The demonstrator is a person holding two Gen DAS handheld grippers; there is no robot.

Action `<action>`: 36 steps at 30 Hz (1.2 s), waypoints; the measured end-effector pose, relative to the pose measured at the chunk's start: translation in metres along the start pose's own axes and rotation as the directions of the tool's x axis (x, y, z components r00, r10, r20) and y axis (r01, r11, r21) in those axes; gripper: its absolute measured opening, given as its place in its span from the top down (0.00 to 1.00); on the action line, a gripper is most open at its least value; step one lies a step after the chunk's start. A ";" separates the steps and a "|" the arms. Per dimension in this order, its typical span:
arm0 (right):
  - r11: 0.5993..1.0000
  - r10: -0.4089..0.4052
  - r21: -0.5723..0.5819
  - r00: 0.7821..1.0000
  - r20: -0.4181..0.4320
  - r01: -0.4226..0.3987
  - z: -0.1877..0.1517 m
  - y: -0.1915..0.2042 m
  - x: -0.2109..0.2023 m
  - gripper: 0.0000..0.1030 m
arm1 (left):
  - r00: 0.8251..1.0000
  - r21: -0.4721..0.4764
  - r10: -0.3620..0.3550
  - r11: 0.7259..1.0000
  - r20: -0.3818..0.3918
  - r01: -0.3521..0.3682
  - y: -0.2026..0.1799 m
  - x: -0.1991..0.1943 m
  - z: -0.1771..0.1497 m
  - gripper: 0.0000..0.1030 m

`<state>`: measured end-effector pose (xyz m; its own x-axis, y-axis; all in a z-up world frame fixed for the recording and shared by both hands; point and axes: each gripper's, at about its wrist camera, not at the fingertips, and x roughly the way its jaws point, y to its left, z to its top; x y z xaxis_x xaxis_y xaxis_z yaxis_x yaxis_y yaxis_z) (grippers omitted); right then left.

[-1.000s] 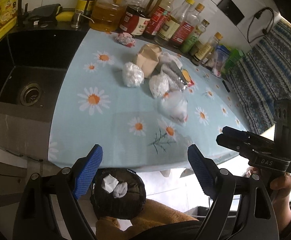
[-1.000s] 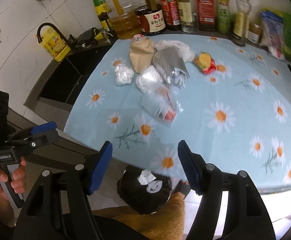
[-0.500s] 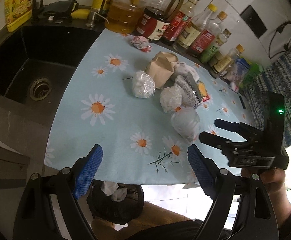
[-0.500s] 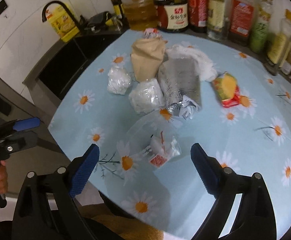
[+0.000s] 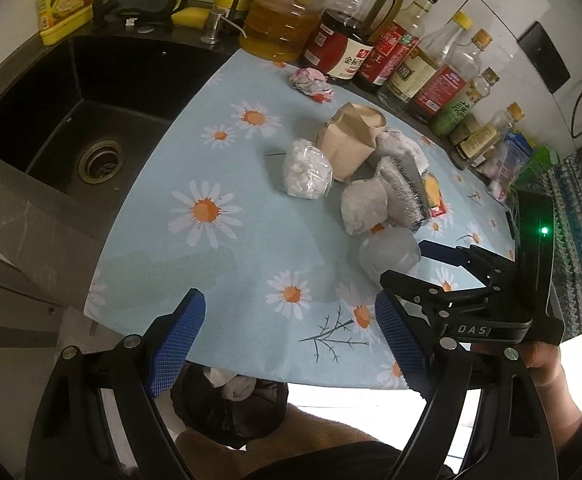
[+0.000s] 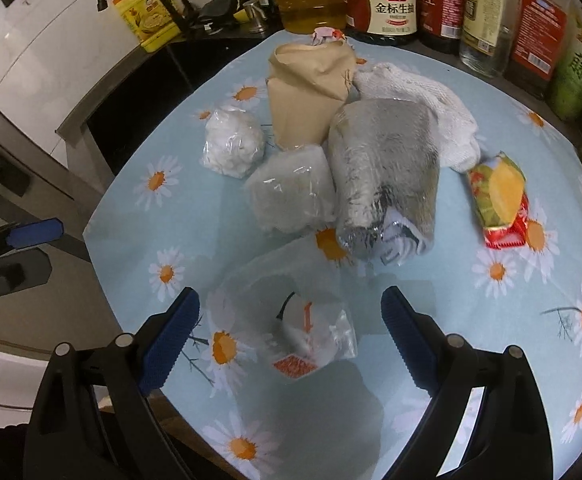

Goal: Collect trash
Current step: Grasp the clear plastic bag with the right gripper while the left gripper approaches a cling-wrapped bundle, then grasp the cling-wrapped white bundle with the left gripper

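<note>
Trash lies on the daisy tablecloth (image 6: 491, 340): a clear plastic bag with a red label (image 6: 311, 340), a silver foil bag (image 6: 387, 176), a brown paper bag (image 6: 307, 88), two white wads in plastic (image 6: 233, 144) (image 6: 291, 196), a white cloth (image 6: 423, 96) and a yellow-red wrapper (image 6: 499, 196). My right gripper (image 6: 291, 334) is open, its pads on either side of the clear bag; it also shows in the left wrist view (image 5: 431, 264). My left gripper (image 5: 287, 338) is open and empty over the table's front edge. A black trash bag (image 5: 231, 408) sits below it.
A row of oil and sauce bottles (image 5: 351, 48) lines the back of the counter. A black sink (image 5: 71, 120) lies left of the tablecloth. A crumpled pink-white wrapper (image 5: 311, 80) lies near the bottles. A yellow detergent bottle (image 5: 65, 0) stands behind the sink.
My right gripper has moved forward over the table and lowered around the clear plastic bag. My left gripper has moved forward to the table's edge. Both stay open.
</note>
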<state>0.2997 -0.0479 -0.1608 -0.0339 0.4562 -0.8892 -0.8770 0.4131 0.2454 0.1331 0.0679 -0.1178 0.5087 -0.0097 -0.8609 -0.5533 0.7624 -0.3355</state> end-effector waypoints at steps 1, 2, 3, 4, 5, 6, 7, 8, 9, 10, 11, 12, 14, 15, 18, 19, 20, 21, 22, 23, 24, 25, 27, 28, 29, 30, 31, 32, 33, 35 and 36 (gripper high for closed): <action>1.000 0.007 -0.004 1.000 -0.002 -0.007 0.000 0.000 0.001 0.21 | 1.000 -0.001 0.004 1.000 -0.001 -0.004 -0.001 0.001 0.001 0.18; 1.000 0.011 -0.007 1.000 0.000 -0.011 0.000 0.000 0.002 0.22 | 1.000 -0.003 0.007 1.000 -0.001 -0.007 -0.002 0.002 0.002 0.18; 1.000 0.009 -0.012 1.000 0.002 -0.009 0.000 0.000 0.003 0.29 | 1.000 -0.005 0.010 1.000 -0.001 -0.010 -0.003 0.003 0.002 0.18; 1.000 0.007 -0.015 1.000 -0.003 -0.007 0.000 -0.001 0.004 0.35 | 1.000 -0.006 0.013 1.000 -0.002 -0.013 -0.003 0.004 0.003 0.18; 1.000 0.010 -0.016 1.000 0.000 -0.010 0.000 -0.001 0.004 0.35 | 1.000 -0.007 0.018 1.000 -0.004 -0.018 -0.004 0.006 0.004 0.18; 1.000 0.014 -0.017 1.000 0.001 -0.014 -0.001 -0.002 0.004 0.35 | 1.000 -0.008 0.020 1.000 -0.005 -0.020 -0.005 0.007 0.006 0.18; 1.000 0.017 -0.018 1.000 0.000 -0.017 -0.001 -0.003 0.003 0.35 | 1.000 -0.008 0.022 1.000 -0.006 -0.022 -0.006 0.008 0.007 0.18; 1.000 0.019 -0.019 1.000 0.000 -0.019 -0.001 -0.003 0.002 0.35 | 1.000 -0.007 0.024 1.000 -0.006 -0.024 -0.006 0.008 0.009 0.18; 1.000 0.021 -0.019 1.000 0.002 -0.021 -0.001 -0.003 0.001 0.35 | 1.000 -0.004 0.025 1.000 -0.005 -0.025 -0.007 0.009 0.011 0.18; 1.000 0.025 -0.016 1.000 0.005 -0.025 -0.002 -0.004 0.000 0.35 | 1.000 -0.001 0.026 1.000 -0.005 -0.026 -0.008 0.010 0.013 0.18; 0.999 0.033 -0.009 0.999 0.010 -0.033 -0.002 -0.005 -0.003 0.35 | 1.000 0.004 0.028 1.000 -0.003 -0.028 -0.009 0.011 0.015 0.18; 0.999 0.043 -0.001 0.999 0.012 -0.043 -0.004 -0.006 -0.006 0.35 | 1.000 0.008 0.031 0.999 -0.003 -0.031 -0.010 0.012 0.018 0.18; 0.998 0.065 0.020 0.998 0.019 -0.065 -0.007 -0.008 -0.012 0.35 | 0.999 0.012 0.032 0.999 -0.008 -0.032 -0.012 0.015 0.024 0.18; 0.997 0.067 0.024 0.998 0.021 -0.068 -0.008 -0.008 -0.014 0.35 | 0.999 0.015 0.030 0.999 -0.010 -0.030 -0.013 0.016 0.026 0.18; 0.996 0.075 0.046 0.996 0.039 -0.076 -0.015 -0.009 -0.026 0.35 | 1.000 0.053 0.028 0.998 -0.004 -0.028 -0.022 0.019 0.035 0.18; 0.995 0.077 0.054 0.996 0.046 -0.080 -0.017 -0.009 -0.030 0.35 | 1.000 0.057 0.028 0.998 -0.006 -0.028 -0.024 0.021 0.037 0.18; 0.995 0.079 0.061 0.996 0.052 -0.082 -0.019 -0.011 -0.034 0.35 | 1.000 0.063 0.026 0.998 -0.009 -0.026 -0.026 0.024 0.041 0.18; 0.994 0.079 0.073 0.995 0.059 -0.083 -0.022 -0.013 -0.038 0.35 | 1.000 0.067 0.027 0.997 -0.010 -0.026 -0.027 0.025 0.044 0.18; 0.993 0.082 0.082 0.994 0.066 -0.087 -0.025 -0.016 -0.042 0.35 | 0.999 0.074 0.031 0.997 -0.012 -0.030 -0.029 0.028 0.047 0.18; 0.992 0.084 0.088 0.994 0.072 -0.090 -0.027 -0.018 -0.045 0.35 | 0.999 0.084 0.036 0.996 -0.014 -0.034 -0.031 0.030 0.051 0.18; 0.992 0.084 0.092 0.994 0.076 -0.090 -0.029 -0.020 -0.048 0.35 | 0.999 0.094 0.039 0.995 -0.014 -0.038 -0.033 0.033 0.055 0.18; 0.991 0.082 0.098 0.993 0.080 -0.089 -0.031 -0.022 -0.050 0.35 | 0.999 0.101 0.043 0.994 -0.012 -0.041 -0.034 0.035 0.058 0.18; 0.989 0.082 0.113 0.992 0.090 -0.093 -0.034 -0.026 -0.054 0.35 | 0.998 0.126 0.066 0.990 -0.012 -0.065 -0.036 0.044 0.066 0.18; 0.989 0.080 0.120 0.993 0.091 -0.091 -0.037 -0.029 -0.055 0.35 | 0.997 0.134 0.076 0.988 -0.018 -0.073 -0.037 0.049 0.070 0.18; 0.988 0.078 0.123 0.993 0.091 -0.089 -0.039 -0.031 -0.056 0.35 | 0.997 0.140 0.078 0.987 -0.021 -0.075 -0.037 0.053 0.073 0.18; 0.988 0.077 0.129 0.993 0.092 -0.089 -0.041 -0.033 -0.057 0.35 | 0.995 0.146 0.092 0.985 -0.027 -0.087 -0.036 0.058 0.076 0.18; 0.987 0.077 0.136 0.993 0.092 -0.089 -0.043 -0.036 -0.057 0.35 | 0.994 0.153 0.104 0.983 -0.035 -0.097 -0.036 0.064 0.079 0.18; 0.985 0.077 0.145 0.993 0.093 -0.090 -0.046 -0.039 -0.058 0.35 | 0.994 0.159 0.106 0.982 -0.037 -0.099 -0.036 0.068 0.081 0.18; 0.984 0.078 0.152 0.993 0.093 -0.091 -0.048 -0.041 -0.058 0.35 | 0.992 0.165 0.116 0.980 -0.039 -0.108 -0.037 0.072 0.083 0.20; 0.981 0.081 0.167 0.993 0.090 -0.095 -0.052 -0.046 -0.058 0.35 | 0.991 0.171 0.128 0.978 -0.047 -0.118 -0.036 0.081 0.087 0.20; 0.981 0.080 0.171 0.993 0.088 -0.094 -0.053 -0.047 -0.058 0.35 | 0.990 0.176 0.133 0.977 -0.048 -0.123 -0.036 0.085 0.089 0.20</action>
<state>0.3174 -0.1351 -0.1412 -0.0619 0.5554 -0.8293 -0.7749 0.4969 0.3906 0.2550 0.0970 -0.1443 0.3984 0.0612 -0.9151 -0.4872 0.8595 -0.1546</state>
